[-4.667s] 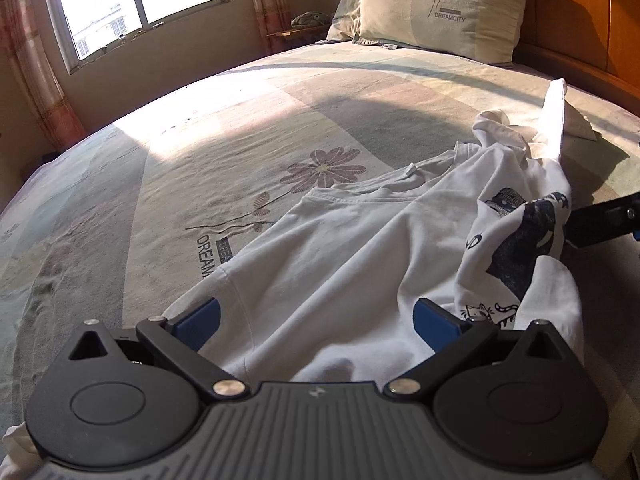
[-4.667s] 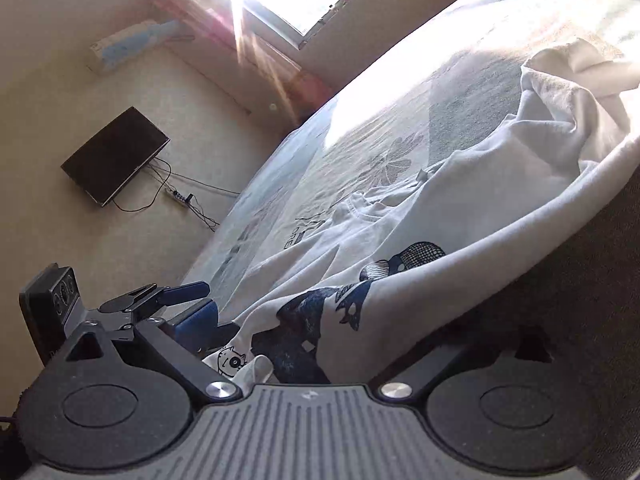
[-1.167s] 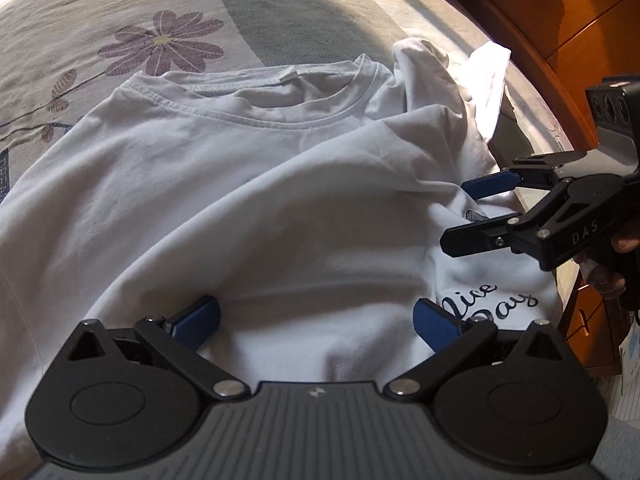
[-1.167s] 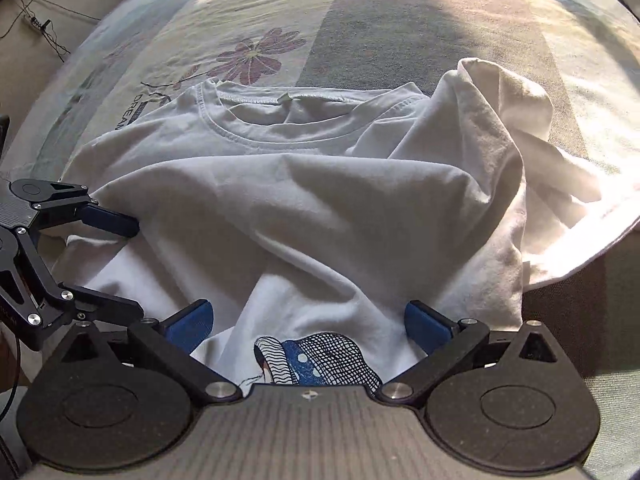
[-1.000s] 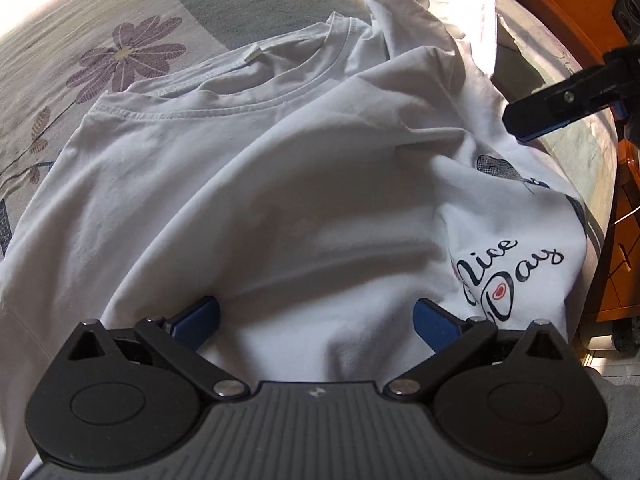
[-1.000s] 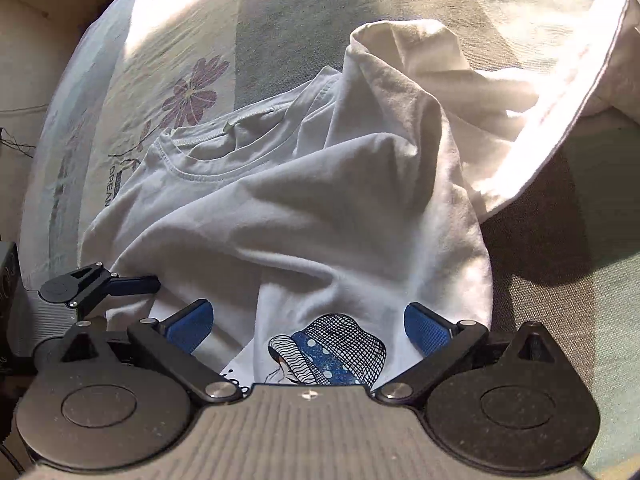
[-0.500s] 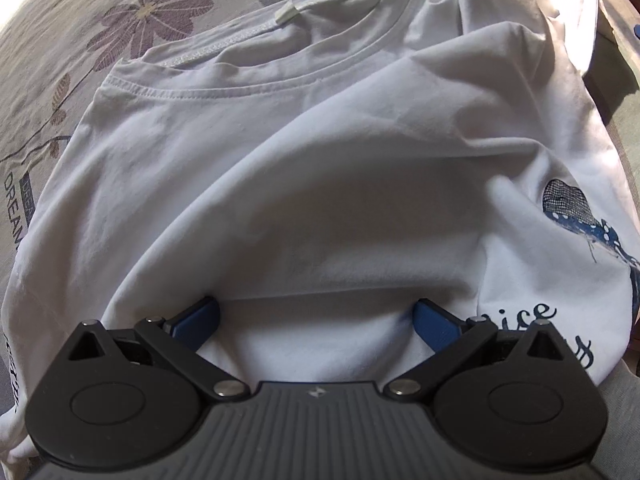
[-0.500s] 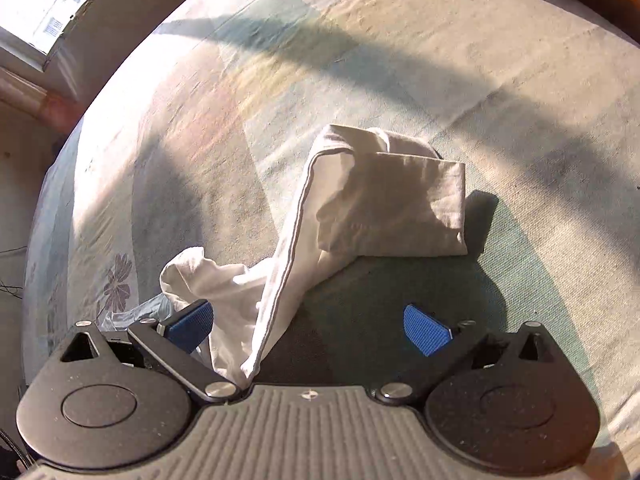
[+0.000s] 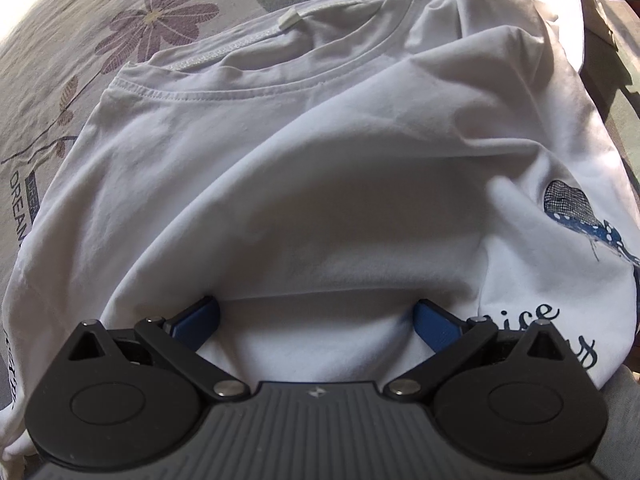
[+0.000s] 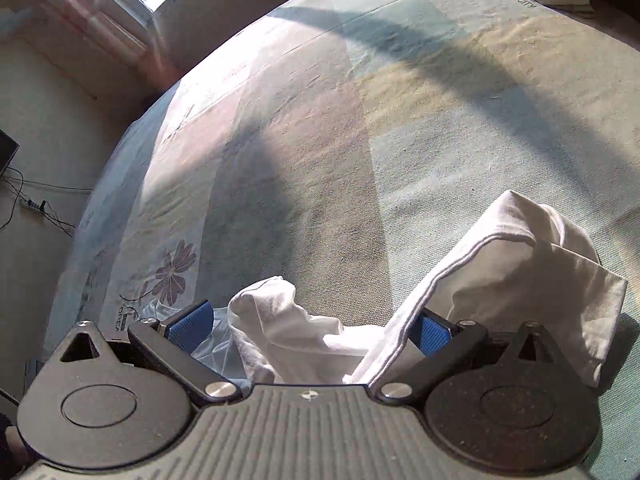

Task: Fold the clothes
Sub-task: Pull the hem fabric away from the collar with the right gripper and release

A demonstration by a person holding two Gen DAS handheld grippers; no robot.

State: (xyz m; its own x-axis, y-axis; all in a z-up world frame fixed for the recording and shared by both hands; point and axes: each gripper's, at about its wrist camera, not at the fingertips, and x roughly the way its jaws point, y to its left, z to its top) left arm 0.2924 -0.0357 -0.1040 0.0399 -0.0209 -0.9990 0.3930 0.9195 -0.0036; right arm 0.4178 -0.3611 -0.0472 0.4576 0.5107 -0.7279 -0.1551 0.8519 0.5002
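Left tool (image 9: 316,316) spread wide, low over white T-shirt (image 9: 280,152), blue pads either side of raised fold, gripping nothing. Shirt lies on bed (image 9: 80,12), collar (image 9: 280,52) far side, printed lettering (image 9: 540,316) near right pad. Right tool (image 10: 308,324) also spread wide, over shirt's bunched edge; hemmed sleeve (image 10: 520,264) drapes across its right finger (image 10: 434,330). Bedspread flower print (image 10: 172,268) at left.

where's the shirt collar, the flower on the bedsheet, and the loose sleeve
shirt collar (image 9: 280,84), left wrist view, on the front neckline seam
flower (image 9: 156,20), left wrist view, on its yellow centre
sleeve (image 10: 540,292), right wrist view, on the flat cloth near the cuff
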